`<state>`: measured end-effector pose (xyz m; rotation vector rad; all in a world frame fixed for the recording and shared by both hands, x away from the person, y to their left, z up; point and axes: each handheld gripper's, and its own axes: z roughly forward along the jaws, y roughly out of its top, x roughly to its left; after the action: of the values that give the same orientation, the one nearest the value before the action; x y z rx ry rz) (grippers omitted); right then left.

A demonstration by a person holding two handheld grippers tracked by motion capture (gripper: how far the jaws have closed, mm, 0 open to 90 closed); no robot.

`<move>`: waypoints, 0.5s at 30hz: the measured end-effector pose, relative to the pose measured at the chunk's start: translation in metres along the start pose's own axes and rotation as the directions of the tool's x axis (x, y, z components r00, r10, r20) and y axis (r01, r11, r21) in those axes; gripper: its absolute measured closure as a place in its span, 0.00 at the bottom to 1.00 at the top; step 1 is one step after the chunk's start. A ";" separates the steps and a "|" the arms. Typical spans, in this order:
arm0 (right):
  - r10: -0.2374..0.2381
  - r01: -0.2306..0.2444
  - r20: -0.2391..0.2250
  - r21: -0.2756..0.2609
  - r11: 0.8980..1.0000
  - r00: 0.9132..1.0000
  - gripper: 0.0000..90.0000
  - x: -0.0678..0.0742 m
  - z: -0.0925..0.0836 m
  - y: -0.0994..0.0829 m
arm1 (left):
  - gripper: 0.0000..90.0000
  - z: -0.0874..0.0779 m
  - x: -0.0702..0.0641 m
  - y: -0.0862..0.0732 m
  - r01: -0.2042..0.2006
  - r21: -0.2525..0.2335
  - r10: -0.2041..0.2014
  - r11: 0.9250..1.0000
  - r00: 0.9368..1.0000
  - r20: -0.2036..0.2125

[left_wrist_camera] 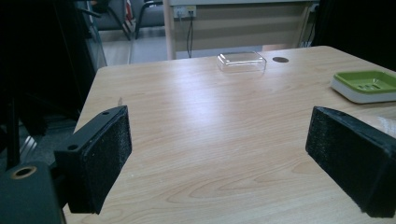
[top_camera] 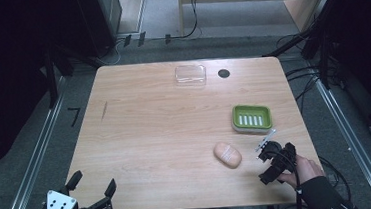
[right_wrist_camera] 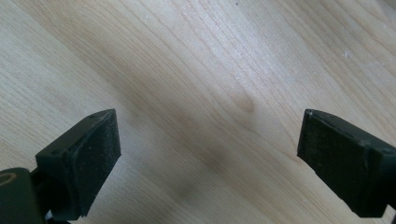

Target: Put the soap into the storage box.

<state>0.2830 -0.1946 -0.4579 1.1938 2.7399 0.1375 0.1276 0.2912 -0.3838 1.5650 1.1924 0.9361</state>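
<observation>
The right gripper (top_camera: 273, 164), jaws wide and empty near the table's (top_camera: 151, 137) right edge, should have straddled the soap (top_camera: 227, 155) squarely before closing.

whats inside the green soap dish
The green soap dish holds no soap; a slotted pale insert shows inside. Whatever lies below the slots is hidden. The soap bar lies on the table.
</observation>
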 end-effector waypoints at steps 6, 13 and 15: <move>-0.005 0.005 0.002 -0.004 1.000 1.000 0.07 0.002 -0.002 0.001 | 0.08 0.000 0.000 0.000 0.001 -0.001 -0.001 1.000 1.000 -0.002; -0.018 0.017 -0.007 -0.016 1.000 1.000 0.07 0.002 -0.002 0.004 | 0.08 0.001 -0.003 0.001 -0.007 0.001 0.007 1.000 1.000 -0.001; -0.012 0.012 -0.007 -0.020 1.000 1.000 0.07 0.003 -0.003 0.005 | 0.08 0.001 -0.003 0.002 -0.010 0.003 0.010 1.000 1.000 -0.003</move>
<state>0.2846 -0.1891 -0.4546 1.1732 2.7446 0.1674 0.1286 0.2876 -0.3829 1.5740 1.1896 0.9435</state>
